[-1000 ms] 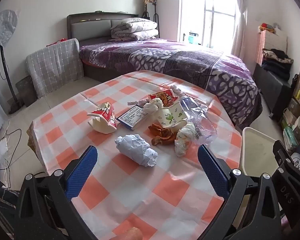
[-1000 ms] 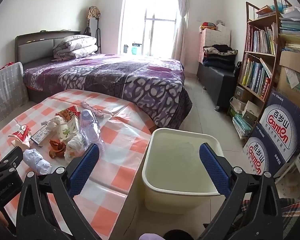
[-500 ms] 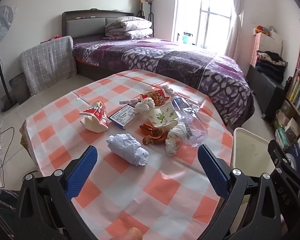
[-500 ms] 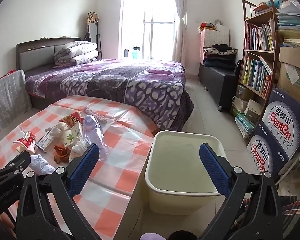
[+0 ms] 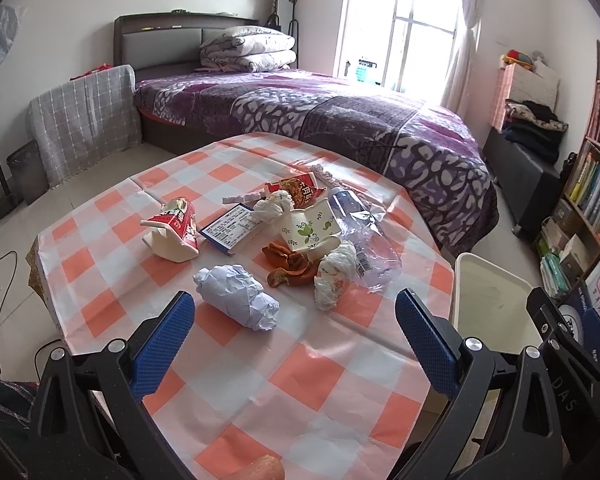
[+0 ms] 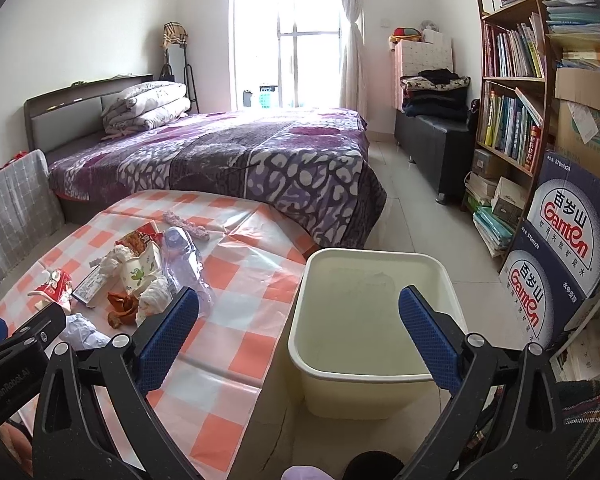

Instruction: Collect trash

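We see an orange-and-white checked tablecloth [image 5: 308, 376]. On it lie a white crumpled paper ball [image 5: 238, 296], a red-and-white carton [image 5: 175, 230], orange-brown peel [image 5: 290, 266] and a clear bluish plastic bottle [image 5: 364, 236]. Beside the tablecloth stands a cream bin [image 6: 374, 332]. Behind the tablecloth, the bed [image 6: 260, 160] wears purple with white blotches. Our gripper pads [image 6: 168, 334] are blue.

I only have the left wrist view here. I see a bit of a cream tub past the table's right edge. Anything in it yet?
Observer: The right wrist view looks into the cream tub; no trash shows inside.
Operator: Where does it stand?
Observer: On the tiled floor, close against the table edge.
Operator: Right gripper holding anything?
Observer: No. The right gripper is open and empty, hanging above the tub's near rim.
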`<state>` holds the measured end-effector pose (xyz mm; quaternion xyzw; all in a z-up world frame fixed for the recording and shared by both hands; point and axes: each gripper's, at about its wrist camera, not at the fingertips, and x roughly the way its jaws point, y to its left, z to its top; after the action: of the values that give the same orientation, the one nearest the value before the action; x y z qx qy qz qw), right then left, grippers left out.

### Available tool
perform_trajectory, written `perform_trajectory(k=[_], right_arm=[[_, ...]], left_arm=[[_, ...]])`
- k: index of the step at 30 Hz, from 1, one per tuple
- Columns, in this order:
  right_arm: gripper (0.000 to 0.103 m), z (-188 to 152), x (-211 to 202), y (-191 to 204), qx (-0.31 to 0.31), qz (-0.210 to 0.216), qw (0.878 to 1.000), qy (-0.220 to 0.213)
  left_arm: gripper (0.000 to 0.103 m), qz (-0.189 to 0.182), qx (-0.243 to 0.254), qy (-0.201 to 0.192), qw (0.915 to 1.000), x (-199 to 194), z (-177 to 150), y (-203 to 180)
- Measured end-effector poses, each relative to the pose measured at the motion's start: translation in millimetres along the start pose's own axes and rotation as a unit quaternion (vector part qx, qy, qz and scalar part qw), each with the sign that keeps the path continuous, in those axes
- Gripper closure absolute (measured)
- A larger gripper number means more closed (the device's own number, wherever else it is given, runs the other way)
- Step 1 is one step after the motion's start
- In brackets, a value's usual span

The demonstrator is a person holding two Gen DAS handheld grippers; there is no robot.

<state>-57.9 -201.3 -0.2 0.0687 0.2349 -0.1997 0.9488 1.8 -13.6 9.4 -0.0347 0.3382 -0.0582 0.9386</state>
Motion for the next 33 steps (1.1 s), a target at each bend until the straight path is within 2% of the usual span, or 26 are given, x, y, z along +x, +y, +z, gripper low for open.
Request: perform_trajectory(k=[13,33], right_arm=[[0.007,0.3,8.1,-13.0,0.025,-0.004,0.999,0.022],[0.007,-0.7,8.3,-12.9,0.018,-0.004,1.0,0.021]], left_arm=[[0.006,-0.008,0.008,0.008,0.9999,4.5,-0.7,-10.5],[0.006,-0.006,0.008,0.008,0.9999,5.1,0.3,-12.2]])
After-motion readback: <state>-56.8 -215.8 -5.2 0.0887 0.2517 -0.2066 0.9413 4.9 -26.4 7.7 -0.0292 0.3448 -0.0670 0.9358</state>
